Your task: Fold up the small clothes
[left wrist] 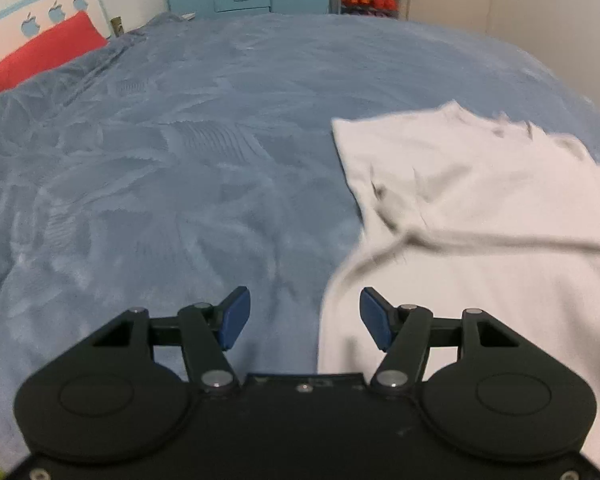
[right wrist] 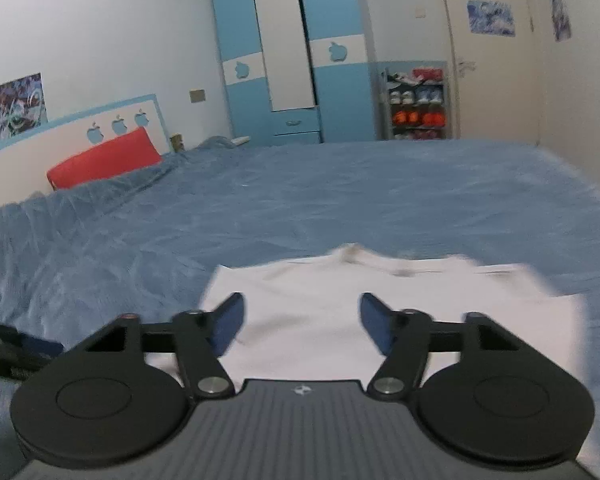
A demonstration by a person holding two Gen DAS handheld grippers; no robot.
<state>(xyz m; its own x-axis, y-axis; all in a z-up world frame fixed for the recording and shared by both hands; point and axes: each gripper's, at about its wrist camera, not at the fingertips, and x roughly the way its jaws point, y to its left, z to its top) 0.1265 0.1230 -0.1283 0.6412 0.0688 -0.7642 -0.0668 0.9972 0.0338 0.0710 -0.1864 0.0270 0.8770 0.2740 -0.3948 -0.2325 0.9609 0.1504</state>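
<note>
Two hand-held grippers, both spread and empty: your right hand-held gripper (right wrist: 302,324) hangs directly over the white shirt (right wrist: 380,300) on the bed (right wrist: 260,200); from your left hand-held gripper (left wrist: 305,318) the shirt lies off rightward, collar pointing away. Right is nearer.

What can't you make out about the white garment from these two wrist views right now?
- Right and near edges of the white garment: cut off by the left wrist picture's border.
- Its near hem: hidden behind the right gripper body in the right wrist view.
- Its neckline and creases: motion blur smears them in both views.
- How many layers are folded: cannot tell.
</note>
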